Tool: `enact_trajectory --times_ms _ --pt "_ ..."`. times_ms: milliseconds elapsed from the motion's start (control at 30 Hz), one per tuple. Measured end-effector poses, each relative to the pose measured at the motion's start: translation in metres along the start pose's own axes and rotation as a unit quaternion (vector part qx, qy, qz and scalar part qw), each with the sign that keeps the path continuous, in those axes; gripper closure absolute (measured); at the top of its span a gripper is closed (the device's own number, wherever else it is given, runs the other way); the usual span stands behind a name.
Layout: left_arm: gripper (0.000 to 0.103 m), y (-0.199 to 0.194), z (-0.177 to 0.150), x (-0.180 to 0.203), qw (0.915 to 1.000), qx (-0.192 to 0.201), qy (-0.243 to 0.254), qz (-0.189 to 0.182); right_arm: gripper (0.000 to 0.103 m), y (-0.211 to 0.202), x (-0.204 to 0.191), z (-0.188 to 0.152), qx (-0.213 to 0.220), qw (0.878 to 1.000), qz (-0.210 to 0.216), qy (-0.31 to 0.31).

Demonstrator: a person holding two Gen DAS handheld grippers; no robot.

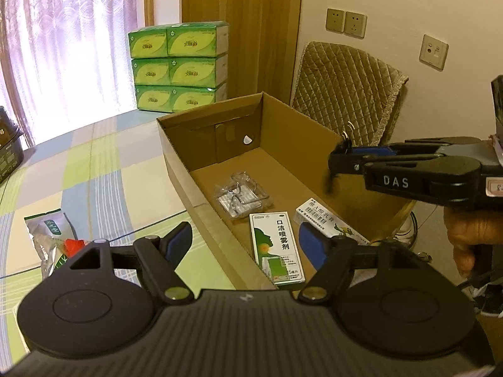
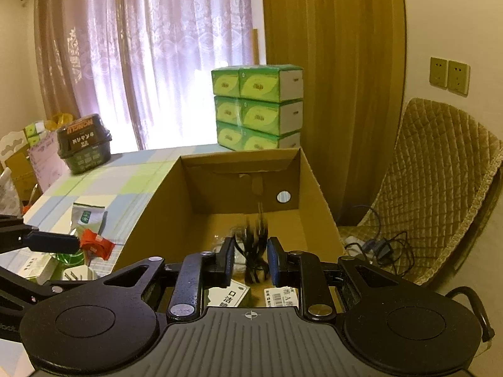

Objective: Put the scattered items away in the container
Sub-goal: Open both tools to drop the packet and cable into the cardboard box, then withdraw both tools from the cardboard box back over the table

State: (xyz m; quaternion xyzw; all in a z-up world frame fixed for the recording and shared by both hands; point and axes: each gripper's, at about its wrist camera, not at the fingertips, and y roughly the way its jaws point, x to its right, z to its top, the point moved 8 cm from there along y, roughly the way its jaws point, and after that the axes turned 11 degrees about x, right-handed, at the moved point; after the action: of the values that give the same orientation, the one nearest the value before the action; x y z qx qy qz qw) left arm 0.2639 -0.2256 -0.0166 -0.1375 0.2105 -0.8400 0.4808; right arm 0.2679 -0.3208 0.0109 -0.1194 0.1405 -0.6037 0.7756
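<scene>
- Three items sit in the cardboard box (image 1: 283,132) already: a clear plastic pack (image 1: 240,196) mid-floor, a green-and-white spray carton (image 1: 276,246) at the near end, and a white ointment carton (image 1: 327,218) just beside it on the R. Box sits on the checked tablecloth (image 1: 94,163), open top, plenty of floor free.
- R gripper (image 2: 250,259) hangs over the near half of the box, jaws nearly together, clamped on a black cable bundle (image 2: 254,251); the bundle is motion-blurred, metal plug prongs poke up past the tips in the left wrist view. Judgement: step in hand = drop-off of the cable, approx mid-task.
- Next move for R, I'd say: go a bit lower into the box, spread the jaws, let the bundle fall onto bare cardboard, not on top of the cartons. Loose loops may snag a pad, so lift straight up after.
- L gripper (image 1: 245,245) straddles the box's near-left wall, jaws wide apart, nothing held.
- Still outside on the cloth, L of the box: a silver-green foil pouch (image 1: 47,235), a small red packet (image 1: 74,246) touching it, plus a white plug adapter (image 2: 77,273) near the box's corner. L's next job, prob: swing left to the red packet or pouch.
</scene>
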Motion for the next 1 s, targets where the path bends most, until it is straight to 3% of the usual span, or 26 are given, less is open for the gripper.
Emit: enact_trajectory --times_ms 567,1000 --pt "0.028 -0.015 -0.012 -0.01 0.9998 -0.007 -0.016 0.01 0.078 -0.014 -0.005 -0.007 -0.009 1.0 -0.003 0.007" --pt "0.023 -0.054 -0.035 -0.038 0.9981 -0.015 -0.035 0.048 0.078 -0.039 -0.028 -0.015 -0.017 1.0 -0.007 0.008"
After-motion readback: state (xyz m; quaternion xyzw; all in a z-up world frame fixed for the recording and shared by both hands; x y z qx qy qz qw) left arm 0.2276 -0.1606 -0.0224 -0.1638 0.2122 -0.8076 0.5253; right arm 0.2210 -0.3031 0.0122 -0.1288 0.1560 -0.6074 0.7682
